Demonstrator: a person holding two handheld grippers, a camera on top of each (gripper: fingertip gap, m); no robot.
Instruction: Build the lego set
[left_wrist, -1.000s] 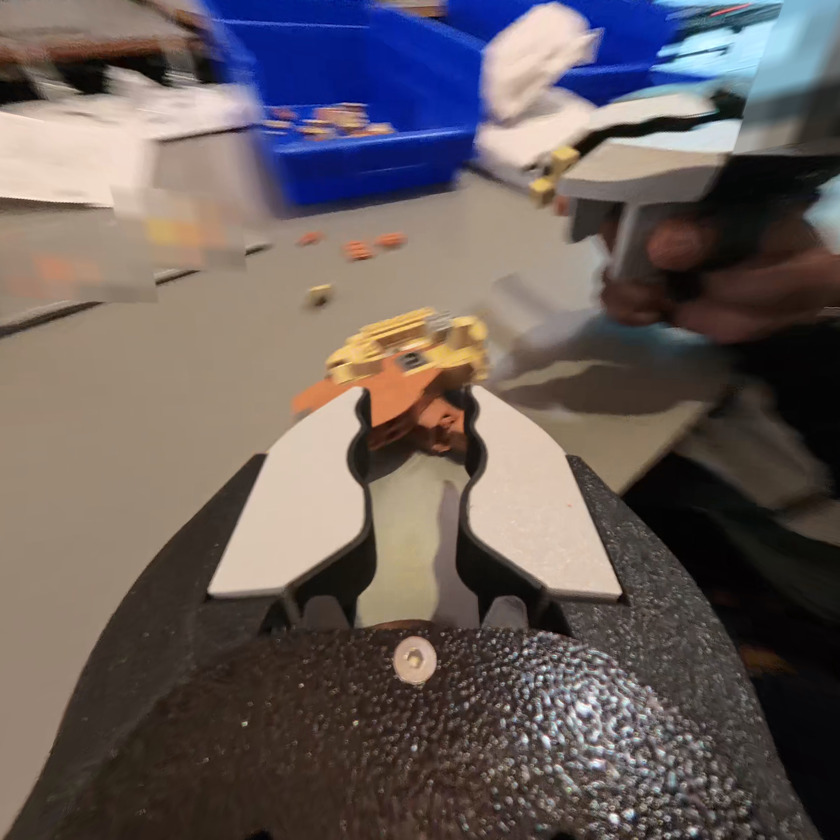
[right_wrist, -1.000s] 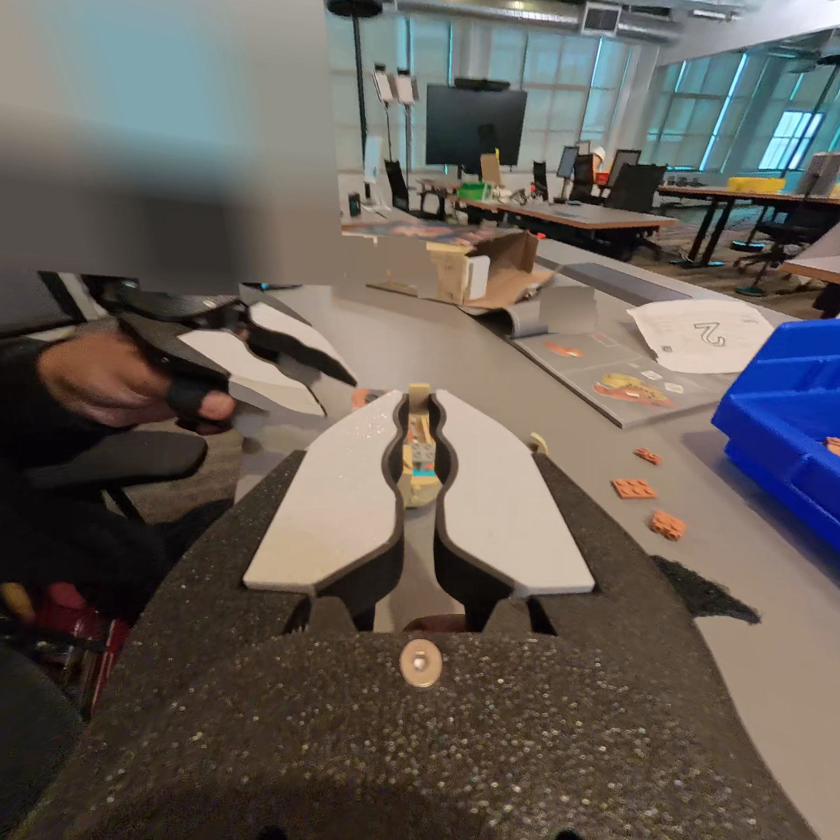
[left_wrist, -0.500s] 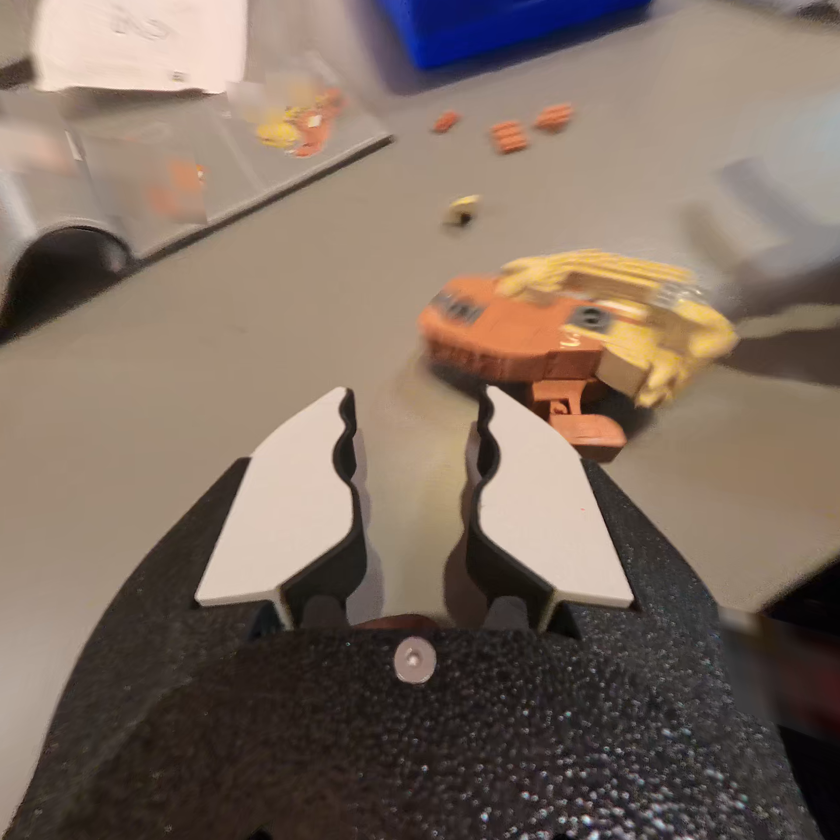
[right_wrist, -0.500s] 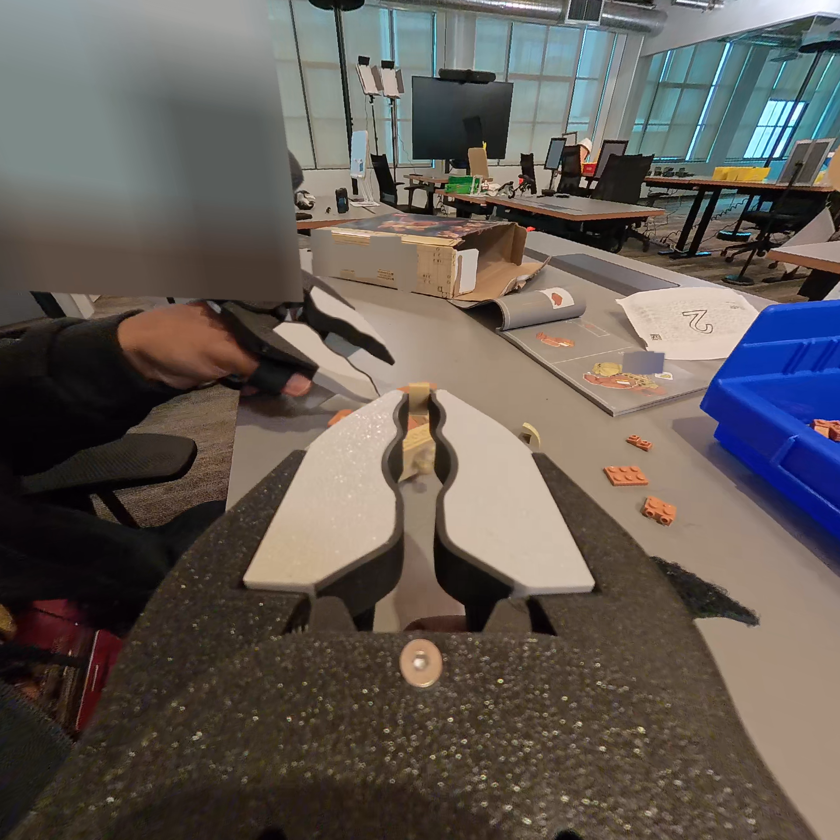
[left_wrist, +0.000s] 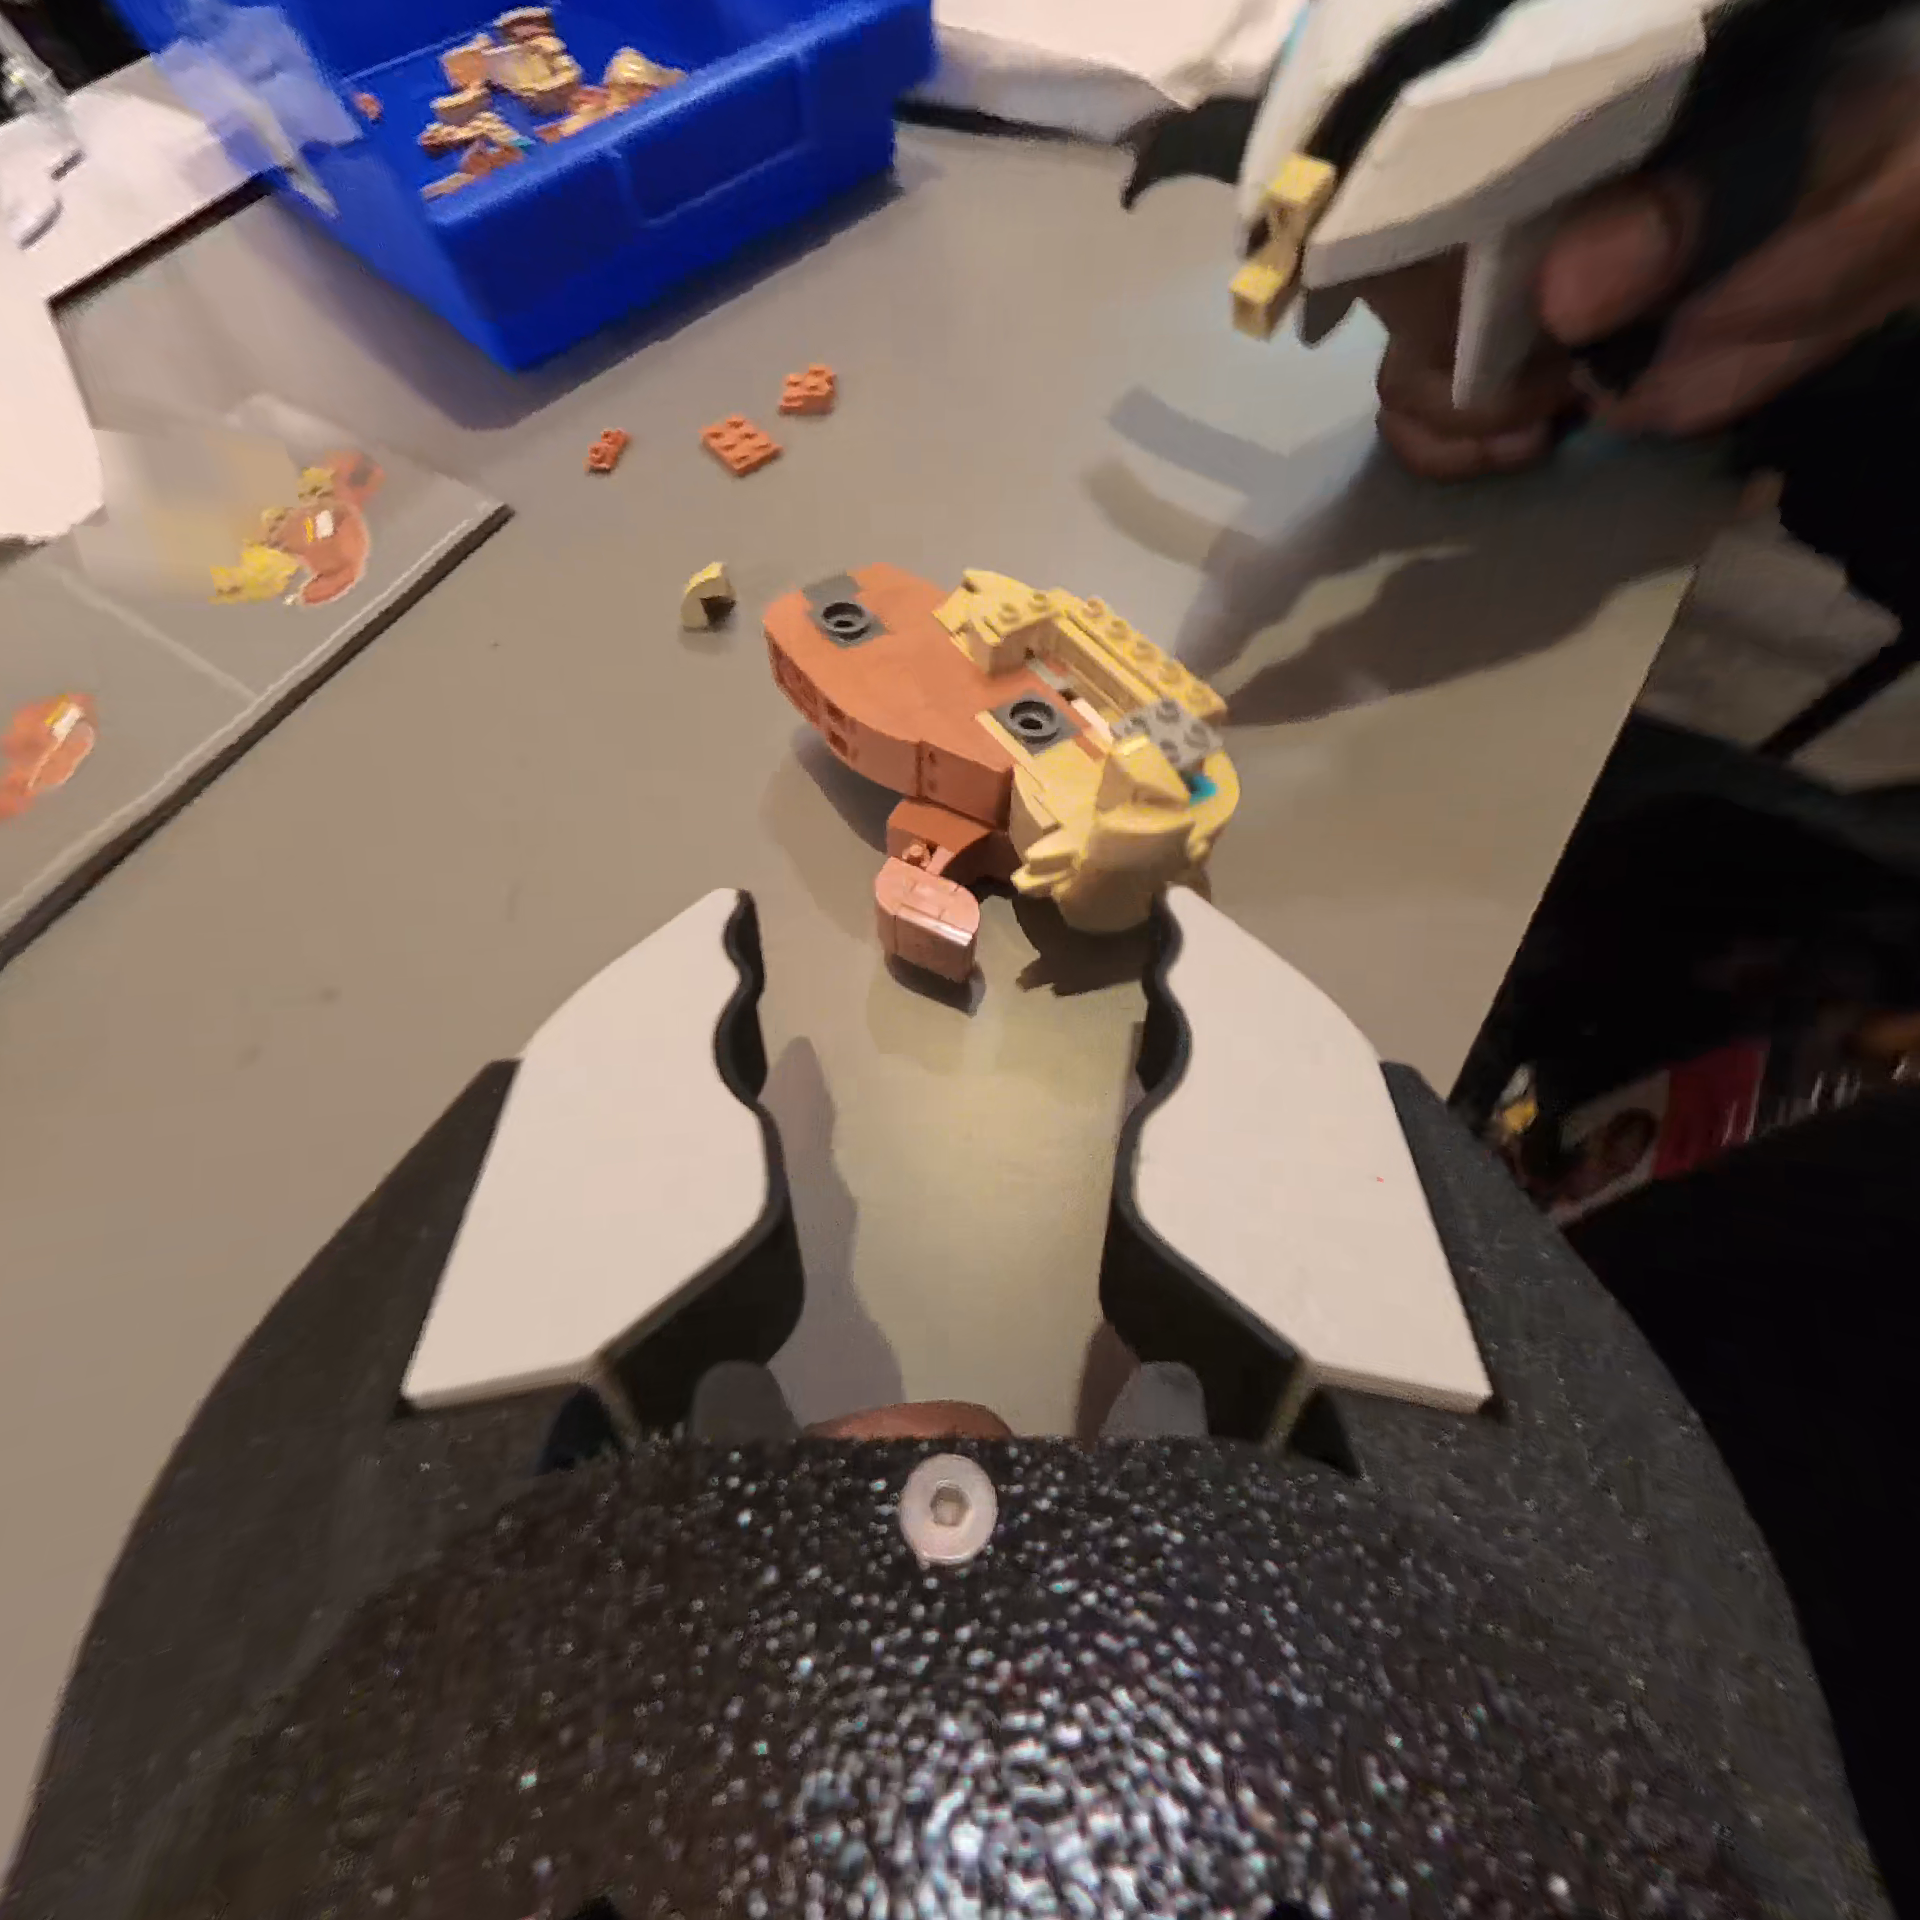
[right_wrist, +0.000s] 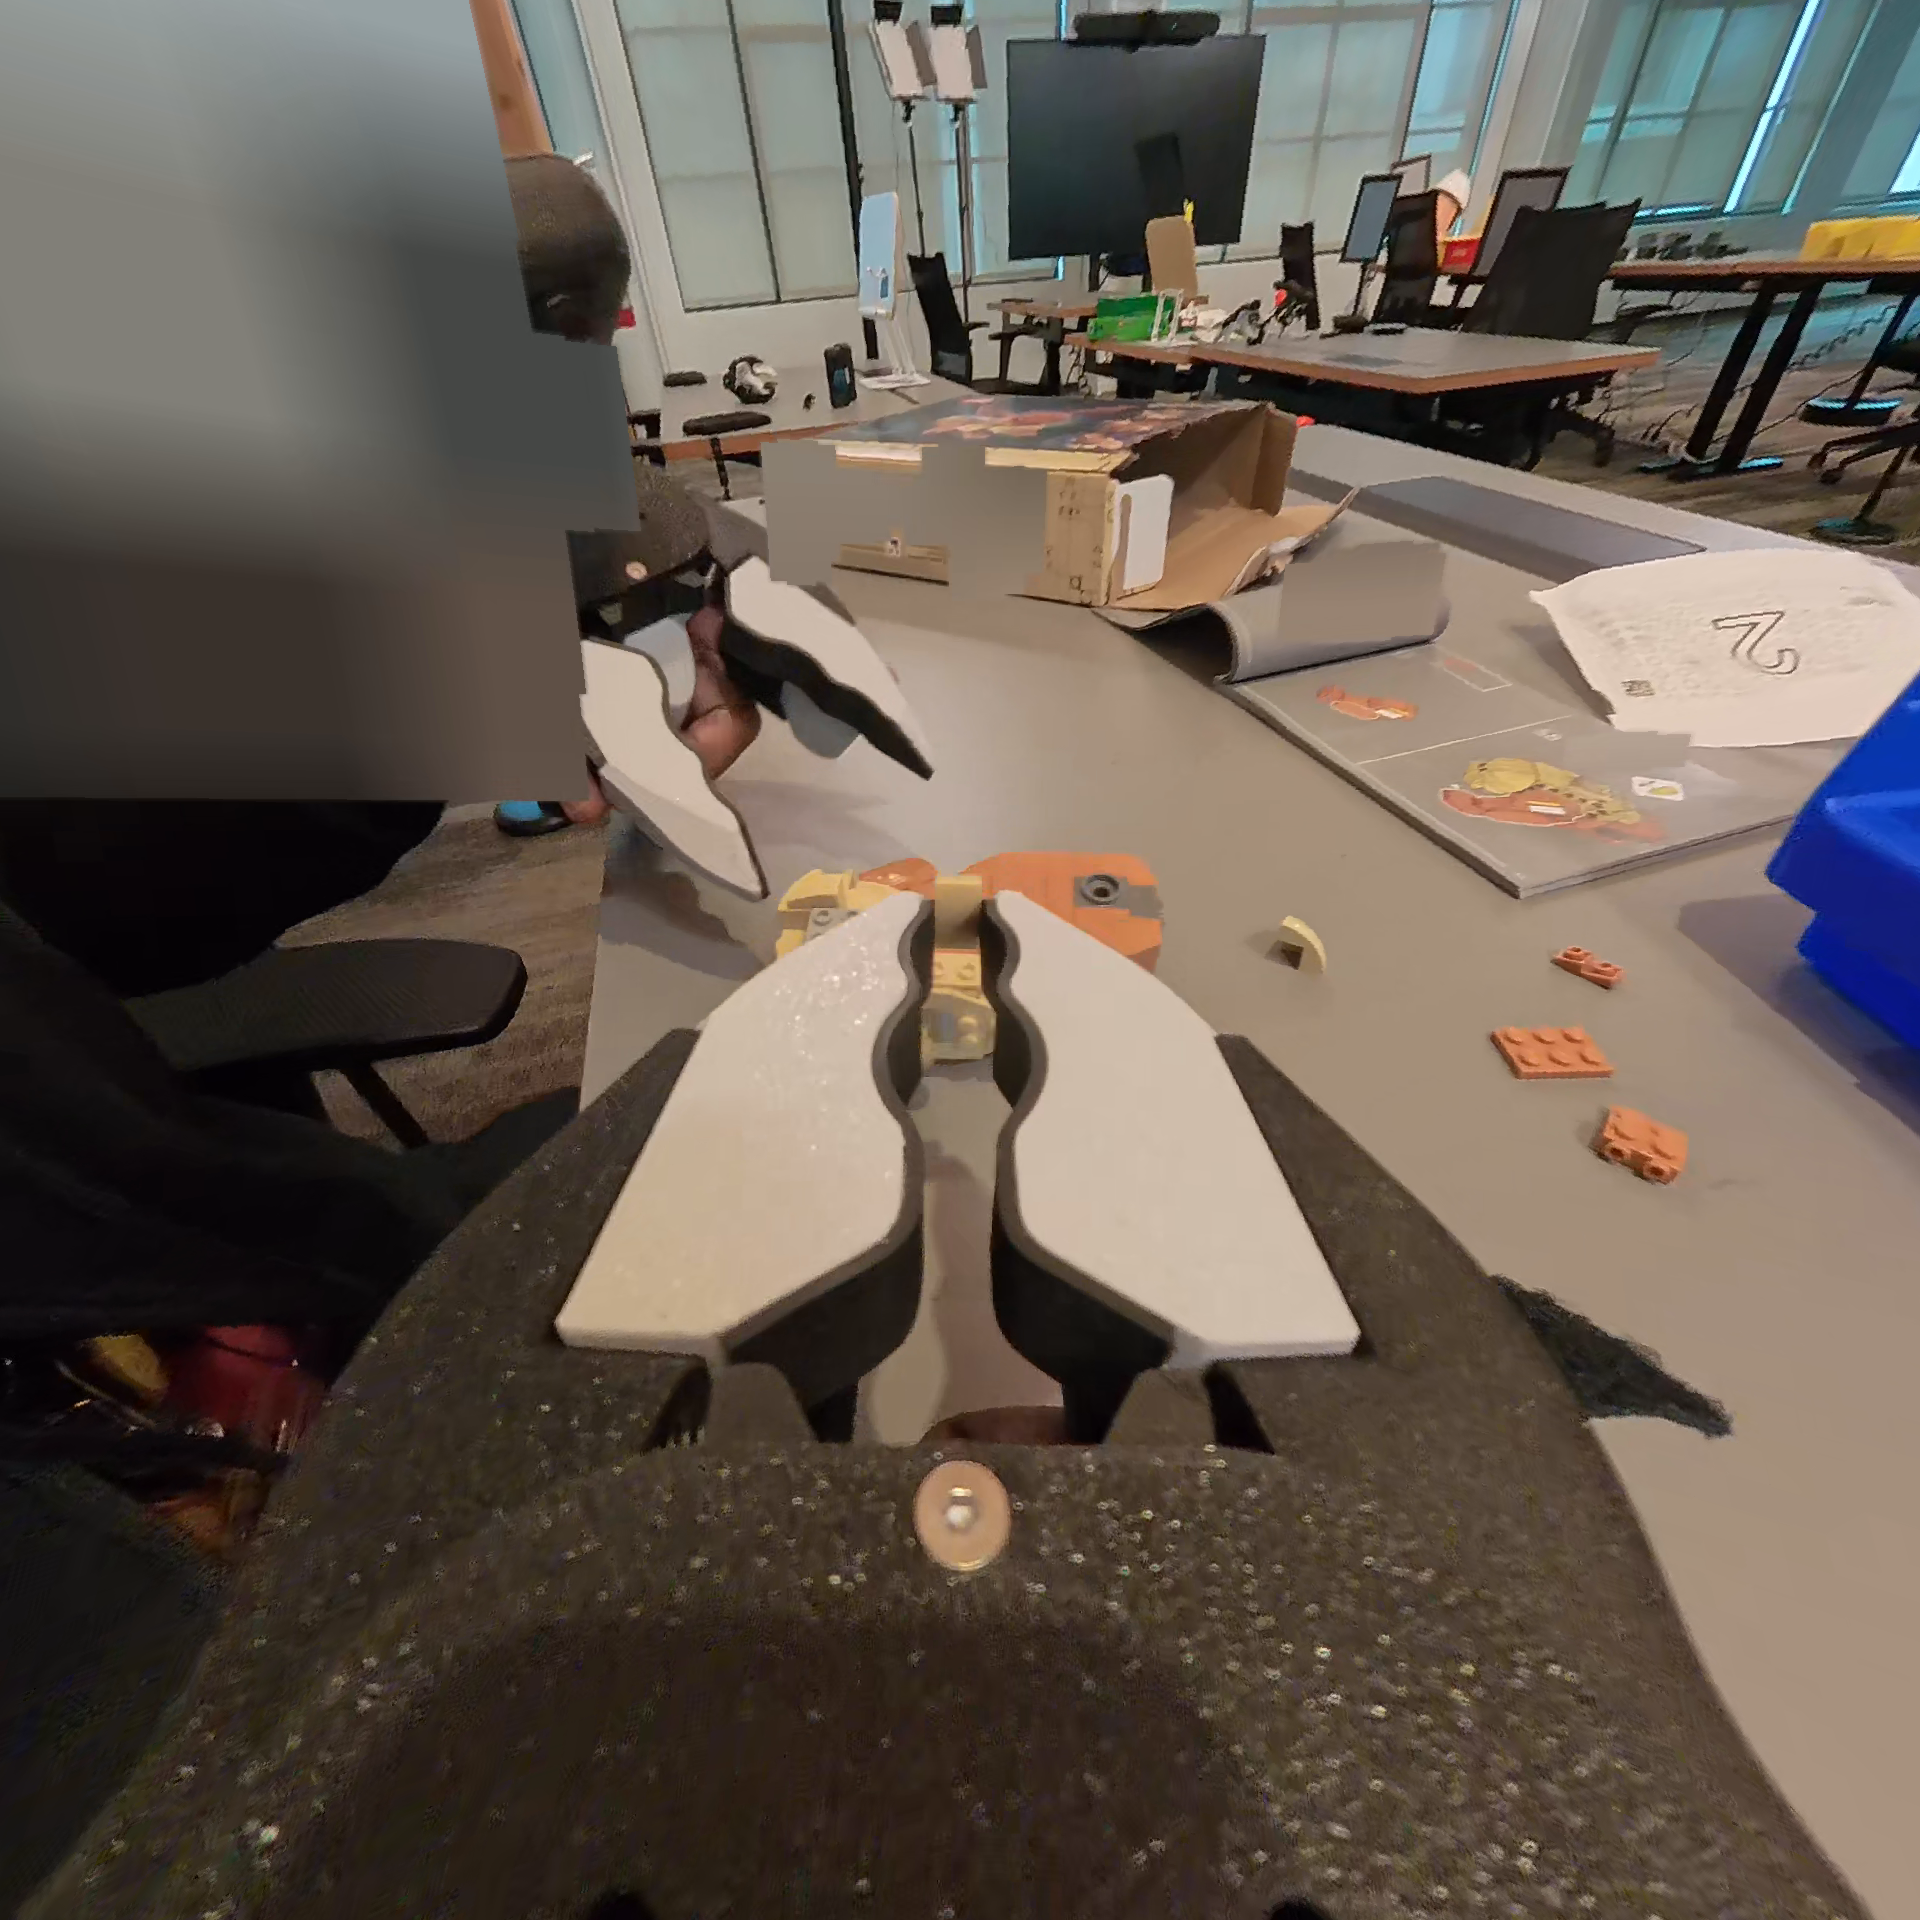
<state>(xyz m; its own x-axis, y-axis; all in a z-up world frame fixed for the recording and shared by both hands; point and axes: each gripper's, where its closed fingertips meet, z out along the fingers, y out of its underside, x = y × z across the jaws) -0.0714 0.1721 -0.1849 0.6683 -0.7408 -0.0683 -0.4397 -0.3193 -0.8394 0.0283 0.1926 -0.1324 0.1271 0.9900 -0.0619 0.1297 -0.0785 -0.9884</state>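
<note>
A brown and tan lego model (left_wrist: 977, 727) lies on the grey table (left_wrist: 416, 935) near its right edge; it also shows in the right wrist view (right_wrist: 1049, 894). My left gripper (left_wrist: 951, 920) is open and empty just short of the model, above the table; it also shows at the left of the right wrist view (right_wrist: 821, 769). My right gripper (right_wrist: 956, 914) is shut on a small tan lego piece (right_wrist: 954, 977) and holds it above the model. The right gripper (left_wrist: 1283, 229) with the tan piece (left_wrist: 1283, 244) shows at the left wrist view's top right.
A blue bin (left_wrist: 582, 156) of loose bricks stands at the back. Three brown plates (left_wrist: 740, 442) and a small tan curved piece (left_wrist: 709, 597) lie on the table. An open instruction booklet (right_wrist: 1475, 748), a paper sheet (right_wrist: 1745, 644) and an opened cardboard box (right_wrist: 1101, 499) lie farther off. About 12 centimetres separates my left fingertips from my right.
My left gripper let go of the model, which now lies on the table, and drew back with its jaws wider. My right gripper kept the tan piece and came over the model.
</note>
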